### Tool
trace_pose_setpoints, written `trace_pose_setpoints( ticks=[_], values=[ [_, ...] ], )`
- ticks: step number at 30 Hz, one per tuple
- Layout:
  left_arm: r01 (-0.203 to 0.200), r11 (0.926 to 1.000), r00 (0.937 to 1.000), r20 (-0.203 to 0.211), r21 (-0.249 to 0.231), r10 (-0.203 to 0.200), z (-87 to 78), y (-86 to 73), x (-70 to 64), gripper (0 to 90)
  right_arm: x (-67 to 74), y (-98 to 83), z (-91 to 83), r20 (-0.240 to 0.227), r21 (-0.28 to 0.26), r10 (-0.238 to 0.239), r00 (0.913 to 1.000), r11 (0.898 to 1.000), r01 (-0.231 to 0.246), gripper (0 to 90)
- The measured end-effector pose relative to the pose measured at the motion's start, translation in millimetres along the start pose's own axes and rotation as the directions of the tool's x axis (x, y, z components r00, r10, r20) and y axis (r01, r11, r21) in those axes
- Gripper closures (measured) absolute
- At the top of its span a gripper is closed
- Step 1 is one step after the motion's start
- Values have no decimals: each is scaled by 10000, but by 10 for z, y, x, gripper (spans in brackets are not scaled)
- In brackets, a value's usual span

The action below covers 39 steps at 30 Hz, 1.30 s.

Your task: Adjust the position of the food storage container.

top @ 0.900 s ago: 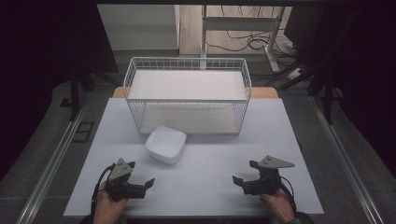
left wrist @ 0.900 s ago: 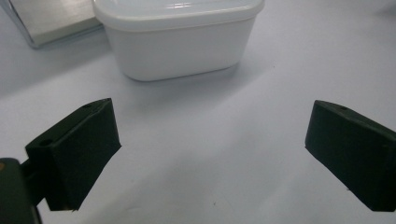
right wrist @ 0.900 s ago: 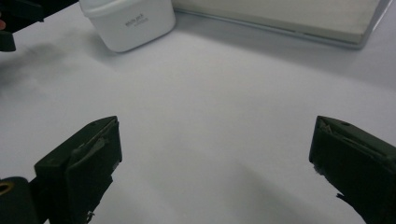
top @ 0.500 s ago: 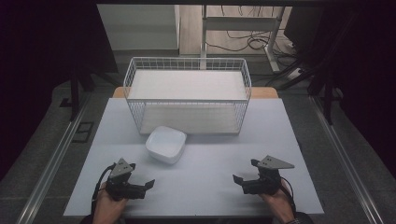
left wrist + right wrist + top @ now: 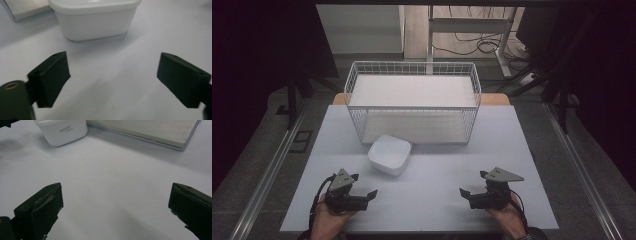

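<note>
Little has changed over the last second: both hands have stayed low at the near edge of the white desk (image 5: 427, 200). The left gripper (image 5: 364, 196) and right gripper (image 5: 468, 194) each hold their jaws spread, with nothing between them. The white square plastic bowl (image 5: 389, 154) sits untouched just in front of the white wire basket (image 5: 412, 107), nearer the left gripper. The reach looks not yet begun.

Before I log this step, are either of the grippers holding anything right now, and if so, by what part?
Nothing is held. The left gripper and right gripper are both open above the table, and the white bowl sits untouched.
</note>
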<state>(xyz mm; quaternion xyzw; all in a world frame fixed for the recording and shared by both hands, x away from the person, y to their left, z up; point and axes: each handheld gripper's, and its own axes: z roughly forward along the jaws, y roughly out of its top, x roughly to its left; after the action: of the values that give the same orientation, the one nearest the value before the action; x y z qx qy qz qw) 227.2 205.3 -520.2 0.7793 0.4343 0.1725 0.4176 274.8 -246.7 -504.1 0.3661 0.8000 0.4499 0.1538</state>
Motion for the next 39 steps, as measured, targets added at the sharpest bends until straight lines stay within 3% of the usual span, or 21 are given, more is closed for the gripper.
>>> trace_pose_setpoints(
  ticks=[3,9,19,24,30,39],
  values=[
    [8,10000,10000,-13,43,-8,-1,18,17,227,20,25,1,-29,-82,-70,10000,9999,70,0],
    [346,9993,9994,8,117,-346,18,50,85,329,27,61,30,-296,115,158,9994,9998,-155,0],
    [688,9971,9964,-479,-317,-703,46,138,279,541,24,159,110,-375,376,202,9991,9991,-188,53],
    [1038,9930,9917,-702,-567,-1077,36,127,421,637,26,217,153,-477,461,166,9987,9988,-144,99],
    [937,9944,9888,-1119,-491,-987,128,183,577,738,18,269,219,-782,566,147,9968,9983,-102,246],
    [695,9973,9911,-1119,-241,-718,398,326,732,873,2,358,348,-1088,607,-22,9941,9981,89,459]
  ],
)
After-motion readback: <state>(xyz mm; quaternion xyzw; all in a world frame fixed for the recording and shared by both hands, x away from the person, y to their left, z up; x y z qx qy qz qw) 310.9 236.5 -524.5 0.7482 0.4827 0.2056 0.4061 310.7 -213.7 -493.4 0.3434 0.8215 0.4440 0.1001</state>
